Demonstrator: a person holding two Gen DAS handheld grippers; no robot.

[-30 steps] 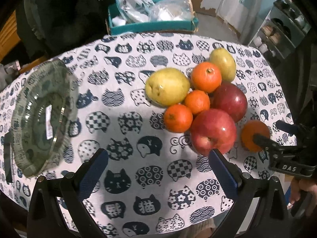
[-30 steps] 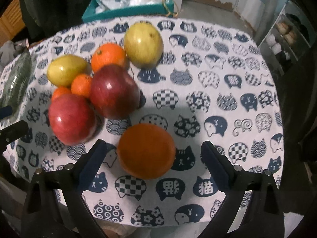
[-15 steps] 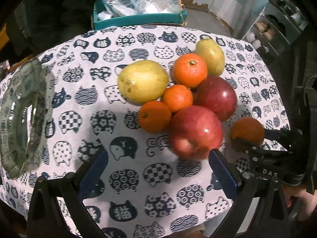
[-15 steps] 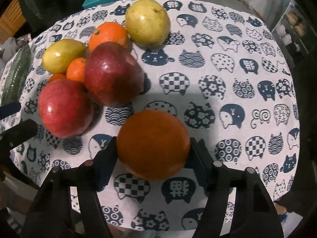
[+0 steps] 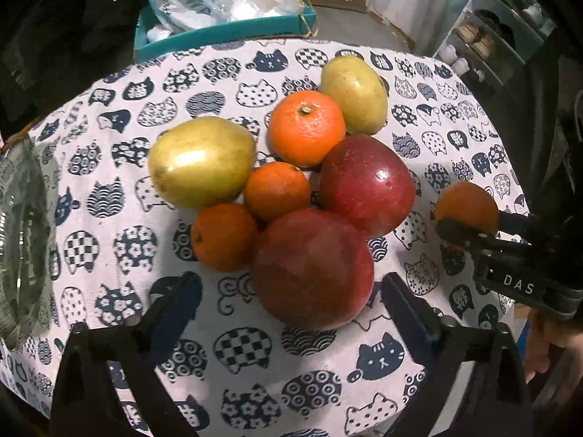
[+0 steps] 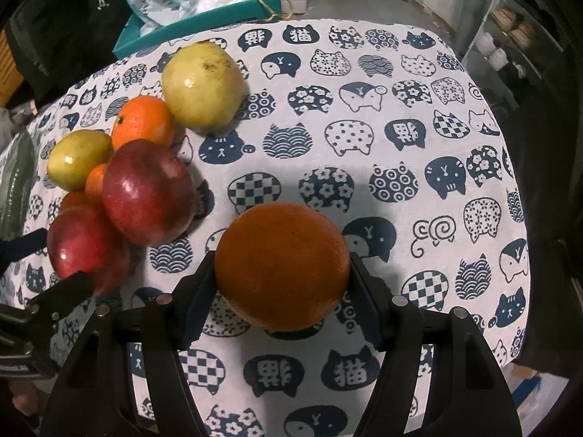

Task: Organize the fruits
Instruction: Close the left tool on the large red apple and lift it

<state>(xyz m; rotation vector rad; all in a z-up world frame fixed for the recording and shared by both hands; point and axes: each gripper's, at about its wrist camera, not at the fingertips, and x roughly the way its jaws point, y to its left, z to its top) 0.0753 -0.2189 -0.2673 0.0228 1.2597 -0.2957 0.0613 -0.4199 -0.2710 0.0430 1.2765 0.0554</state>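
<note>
My worktop (image 6: 400,83) wears a cat-print cloth; a teal box (image 5: 218,32) sits beyond the fruit pile (image 5: 291,182). Right of the pile, my right claw (image 6: 282,284) clamps an orange (image 6: 282,266). My left claw (image 5: 291,302) is closing, pads clear of the nearest red apple (image 5: 313,269).

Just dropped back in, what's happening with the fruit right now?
The right gripper is shut on the lone orange, apart from the fruit pile on the cat-print tablecloth. The left gripper is closing around the nearest red apple, pads not yet touching it. The glass bowl sits at the table's left edge.
</note>
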